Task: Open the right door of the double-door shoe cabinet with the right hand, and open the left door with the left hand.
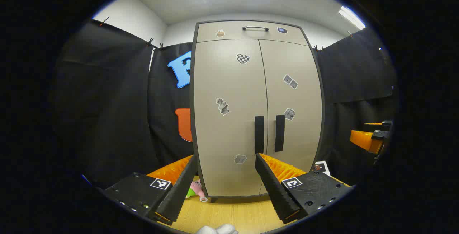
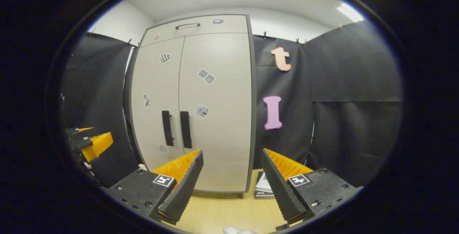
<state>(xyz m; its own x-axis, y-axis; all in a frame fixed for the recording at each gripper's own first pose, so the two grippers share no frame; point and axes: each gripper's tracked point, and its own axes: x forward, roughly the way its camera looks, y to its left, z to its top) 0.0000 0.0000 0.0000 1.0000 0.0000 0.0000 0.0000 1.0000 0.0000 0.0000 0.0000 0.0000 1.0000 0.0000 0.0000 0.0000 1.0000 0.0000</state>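
Both your grippers, left (image 1: pixel 226 162) and right (image 2: pixel 232 157), gape wide before the closed beige double-door shoe cabinet (image 1: pixel 251 119).

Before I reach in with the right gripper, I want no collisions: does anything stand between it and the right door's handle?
Nothing visible does. The right gripper is open, back from the cabinet, and the right door's handle shows unobstructed above its left finger. The papers lie on the floor beside the cabinet.

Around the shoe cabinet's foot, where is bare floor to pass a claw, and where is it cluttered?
Bare wooden floor runs in front of the closed shoe cabinet, between it and the open left claw. Crowded spots: a small toy at its left foot, and stacked booklets at its right foot.
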